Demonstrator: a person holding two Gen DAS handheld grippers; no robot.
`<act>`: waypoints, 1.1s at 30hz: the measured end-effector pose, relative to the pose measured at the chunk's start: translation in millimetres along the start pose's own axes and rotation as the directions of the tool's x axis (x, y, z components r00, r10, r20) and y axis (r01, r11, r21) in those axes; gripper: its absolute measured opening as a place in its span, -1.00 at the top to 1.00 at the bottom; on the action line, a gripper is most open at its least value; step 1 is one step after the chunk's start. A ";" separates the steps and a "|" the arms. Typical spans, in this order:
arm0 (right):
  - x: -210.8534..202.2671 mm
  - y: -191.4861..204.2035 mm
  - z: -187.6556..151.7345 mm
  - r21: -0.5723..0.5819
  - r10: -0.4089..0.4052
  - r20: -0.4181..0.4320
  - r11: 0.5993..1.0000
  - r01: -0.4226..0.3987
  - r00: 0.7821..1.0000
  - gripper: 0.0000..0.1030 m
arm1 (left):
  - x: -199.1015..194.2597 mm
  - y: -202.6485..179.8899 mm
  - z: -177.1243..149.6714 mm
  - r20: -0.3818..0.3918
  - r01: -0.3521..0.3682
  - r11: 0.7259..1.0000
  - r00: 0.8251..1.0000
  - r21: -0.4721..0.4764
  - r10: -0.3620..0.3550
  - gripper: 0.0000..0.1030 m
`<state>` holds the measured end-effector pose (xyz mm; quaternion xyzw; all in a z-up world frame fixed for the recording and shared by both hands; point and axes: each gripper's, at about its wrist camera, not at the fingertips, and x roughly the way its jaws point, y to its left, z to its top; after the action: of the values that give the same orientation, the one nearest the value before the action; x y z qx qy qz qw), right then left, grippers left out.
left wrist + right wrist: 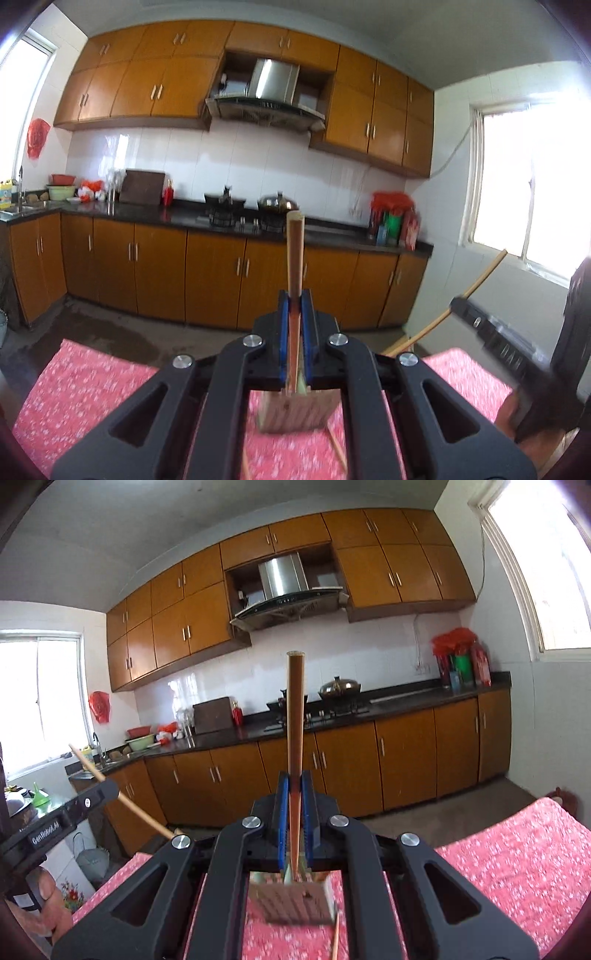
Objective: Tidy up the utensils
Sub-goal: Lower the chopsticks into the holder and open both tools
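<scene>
Black linkage arms fill the bottom of both wrist views. Between them, the left gripper [295, 295] is clamped on a wooden stick [294, 254], a chopstick by its look, which juts forward and upward past the blue pads [282, 325]. The right gripper [295, 777] is likewise closed on a second wooden stick [295, 709], rising toward the cupboards. Each gripper also shows at the edge of the other's view, its stick slanting out. Below and behind the jaws, a wooden utensil holder [295, 410] stands on a table under a red floral tablecloth [81, 391], and a loose chopstick [338, 448] lies beside it. Beyond lies a kitchen: orange cabinets [155, 266], a dark countertop [147, 214] with a stove, a steel range hood [269, 92], and bright windows [532, 192].
</scene>
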<state>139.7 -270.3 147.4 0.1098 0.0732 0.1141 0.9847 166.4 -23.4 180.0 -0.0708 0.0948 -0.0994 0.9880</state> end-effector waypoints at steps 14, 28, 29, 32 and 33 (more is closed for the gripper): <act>74.0 4.2 -36.5 -0.038 -0.051 -0.144 0.998 0.045 0.988 0.84 | 89.1 15.6 -39.2 -0.122 -0.036 0.997 0.992 -0.073 0.027 0.84; 48.3 -2.7 -20.2 -0.030 -0.083 -0.093 0.996 0.080 0.992 0.36 | 59.4 22.0 -29.5 -0.064 -0.038 0.997 0.997 -0.061 0.034 0.30; 41.9 -7.0 -18.5 -0.026 -0.097 -0.086 0.995 0.095 0.992 0.33 | 52.8 25.5 -28.3 -0.057 -0.047 0.997 0.997 -0.061 0.044 0.29; 27.3 -25.5 -19.4 -0.008 -0.143 -0.095 0.990 0.142 0.985 0.32 | 32.1 39.5 -29.2 -0.050 -0.081 0.995 0.996 -0.059 0.078 0.24; 23.9 -34.5 -23.6 0.001 -0.161 -0.113 0.987 0.162 0.980 0.32 | 24.6 45.5 -32.0 -0.053 -0.097 0.994 0.994 -0.058 0.094 0.22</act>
<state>166.0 -292.6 113.8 0.1020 0.1380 0.0394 0.9844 191.9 11.6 137.5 -0.0933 0.1255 -0.0510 0.9864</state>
